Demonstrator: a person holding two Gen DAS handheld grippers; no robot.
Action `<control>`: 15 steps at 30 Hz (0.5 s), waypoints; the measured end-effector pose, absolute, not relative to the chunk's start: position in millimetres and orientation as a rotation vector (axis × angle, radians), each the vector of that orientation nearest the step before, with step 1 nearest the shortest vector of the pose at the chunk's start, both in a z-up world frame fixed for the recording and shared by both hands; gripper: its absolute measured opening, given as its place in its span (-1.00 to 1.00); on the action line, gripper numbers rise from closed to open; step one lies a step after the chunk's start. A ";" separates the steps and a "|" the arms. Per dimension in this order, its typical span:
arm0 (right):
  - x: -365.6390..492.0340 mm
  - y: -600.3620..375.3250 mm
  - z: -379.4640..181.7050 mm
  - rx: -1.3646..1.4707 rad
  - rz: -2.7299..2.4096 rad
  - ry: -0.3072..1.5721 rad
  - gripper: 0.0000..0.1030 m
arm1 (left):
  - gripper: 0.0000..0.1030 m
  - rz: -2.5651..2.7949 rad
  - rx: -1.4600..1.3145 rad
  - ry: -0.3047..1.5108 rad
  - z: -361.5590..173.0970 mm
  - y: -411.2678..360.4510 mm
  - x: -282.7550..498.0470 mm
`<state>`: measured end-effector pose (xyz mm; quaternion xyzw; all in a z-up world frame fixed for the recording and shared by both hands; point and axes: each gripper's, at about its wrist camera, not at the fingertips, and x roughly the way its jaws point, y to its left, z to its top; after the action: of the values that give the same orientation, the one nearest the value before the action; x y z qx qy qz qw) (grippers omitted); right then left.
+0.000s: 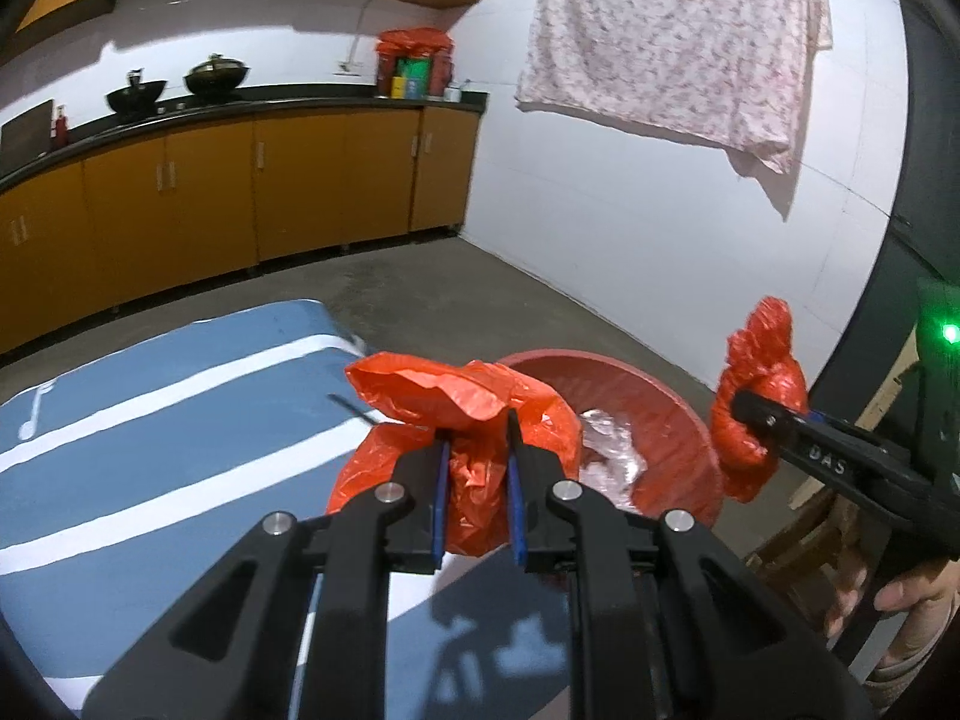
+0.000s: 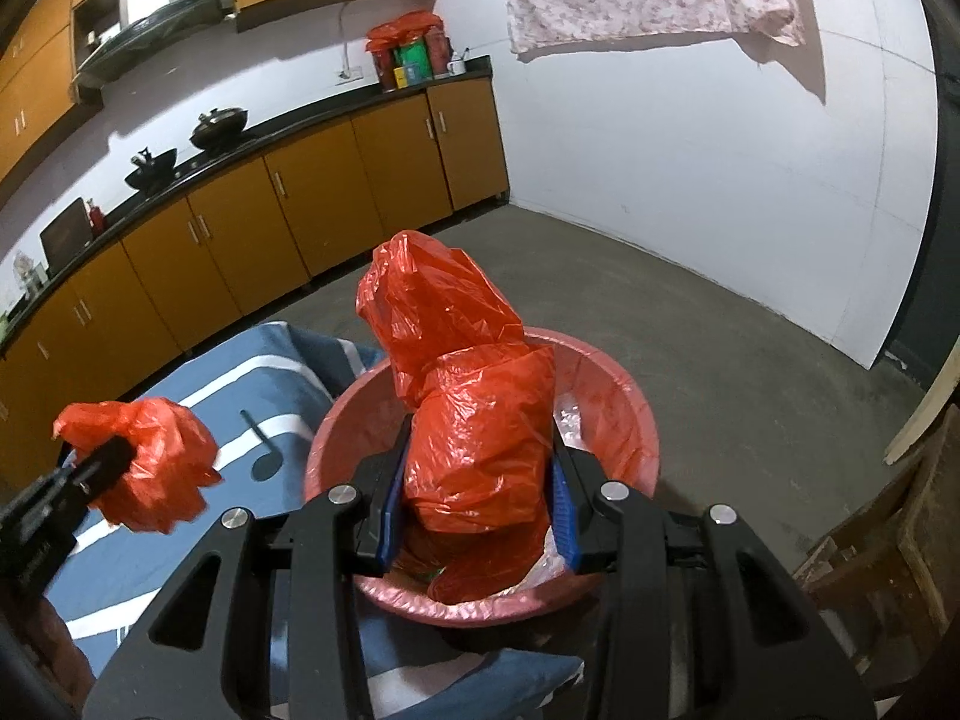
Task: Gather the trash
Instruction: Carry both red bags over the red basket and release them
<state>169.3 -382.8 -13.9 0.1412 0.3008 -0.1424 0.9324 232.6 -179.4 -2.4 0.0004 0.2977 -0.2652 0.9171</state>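
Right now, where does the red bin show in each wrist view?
Left wrist view: the red bin sits right of centre, just beyond the left gripper.
Right wrist view: bottom centre, its rim around the right gripper.
Shared landmark: the floral cloth hanging on the white wall.

The tub [image 2: 630, 420] sits on the edge of the bed [image 1: 150, 420], and the bag [image 2: 480, 420] hangs in it. The left gripper [image 1: 478, 438] holds one bunch of the bag over the bed. The right gripper [image 2: 480, 480] holds another bunch over the tub. Cupboards [image 2: 312, 210] stand behind, under the counter [image 1: 270, 99]
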 end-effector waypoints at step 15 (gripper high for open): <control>182.0 -402.2 -28.4 0.296 -0.295 0.623 -0.24 | -0.68 -0.614 0.026 0.651 -26.1 -245.3 252.5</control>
<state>182.0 -402.2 -28.4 0.1444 0.3043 -0.1440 0.9305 252.5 -245.3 -26.1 0.0127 0.3146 -0.2970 0.9015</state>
